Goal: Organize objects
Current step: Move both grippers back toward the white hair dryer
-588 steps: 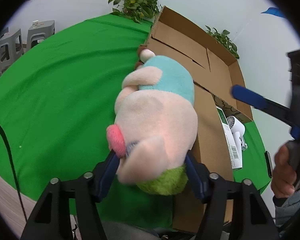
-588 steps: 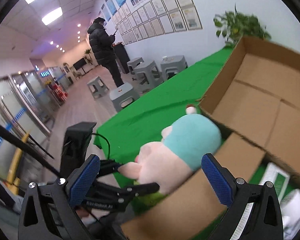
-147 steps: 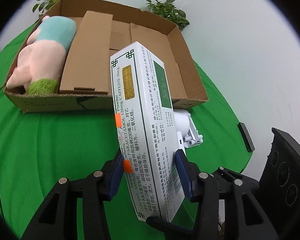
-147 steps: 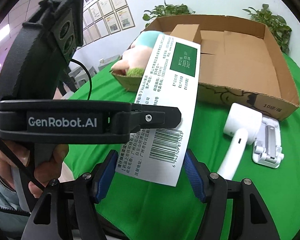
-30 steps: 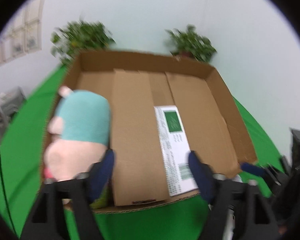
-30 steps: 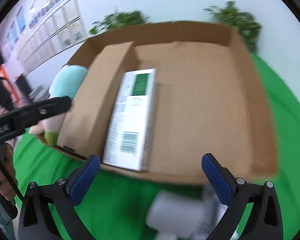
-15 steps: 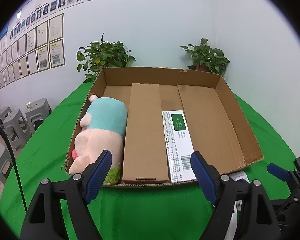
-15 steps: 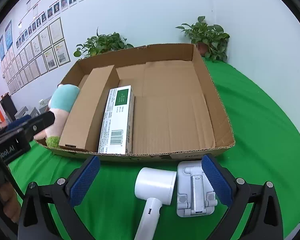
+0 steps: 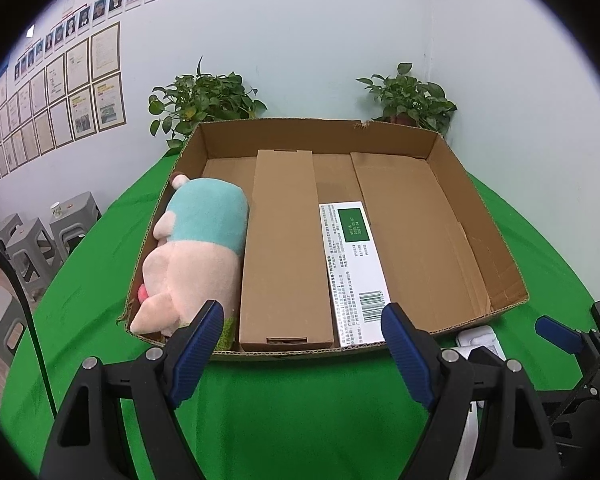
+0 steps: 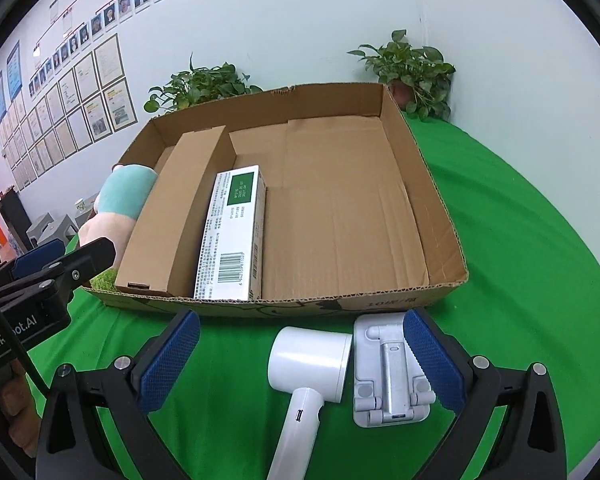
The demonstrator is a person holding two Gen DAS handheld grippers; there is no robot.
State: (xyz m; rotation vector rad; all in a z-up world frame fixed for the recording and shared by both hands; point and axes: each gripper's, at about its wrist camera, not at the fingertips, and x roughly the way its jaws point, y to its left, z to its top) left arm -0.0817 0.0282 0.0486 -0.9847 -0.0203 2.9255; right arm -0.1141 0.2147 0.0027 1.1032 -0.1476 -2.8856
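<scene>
A shallow cardboard box (image 9: 496, 236) (image 10: 436, 208) lies on the green table. In it lie a pink and teal plush toy (image 9: 196, 248) (image 10: 116, 208) at the left, a brown carton (image 9: 284, 248) (image 10: 176, 208), and a white and green medicine box (image 9: 354, 264) (image 10: 232, 236). A white hair dryer (image 10: 306, 372) and a white folding stand (image 10: 388, 376) lie on the cloth in front of the box. My left gripper (image 9: 302, 352) is open and empty before the box's near wall. My right gripper (image 10: 300, 364) is open and empty, with the dryer and stand between its fingers.
Two potted plants (image 9: 204, 100) (image 9: 412, 96) stand behind the box against the wall. Grey stools (image 9: 28, 236) stand on the floor to the left. The left gripper's body shows at the left of the right wrist view (image 10: 40, 280).
Both grippers have steadied in front of the box after pulling back from it. The medicine box stays in the cardboard box. Both grippers remain open.
</scene>
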